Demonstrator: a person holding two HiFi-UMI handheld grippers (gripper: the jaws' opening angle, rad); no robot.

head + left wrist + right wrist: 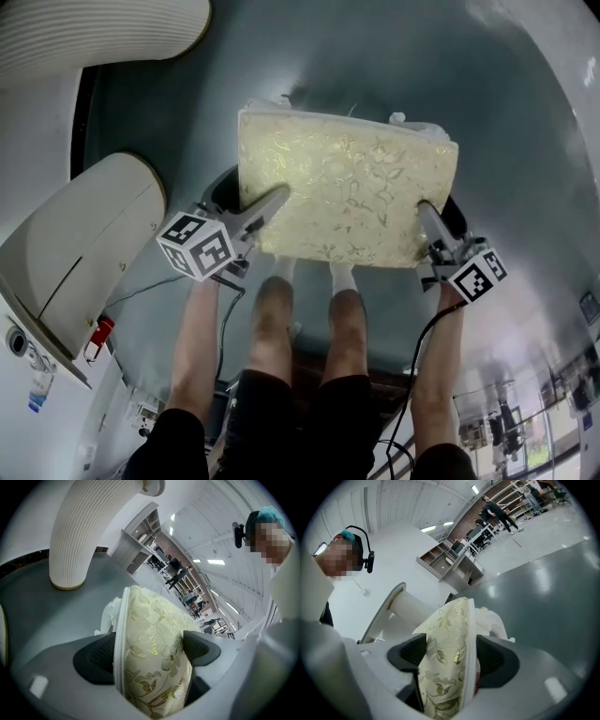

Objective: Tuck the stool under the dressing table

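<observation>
Knees [275, 295] crowd the stool [347, 183]; my left gripper [267, 204] and right gripper [427, 217] fingers clench its soft cushion, which could slip.

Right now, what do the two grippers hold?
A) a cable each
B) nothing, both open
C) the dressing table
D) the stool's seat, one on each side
D: the left gripper and the right gripper each have jaws shut on an edge of the stool.
</observation>
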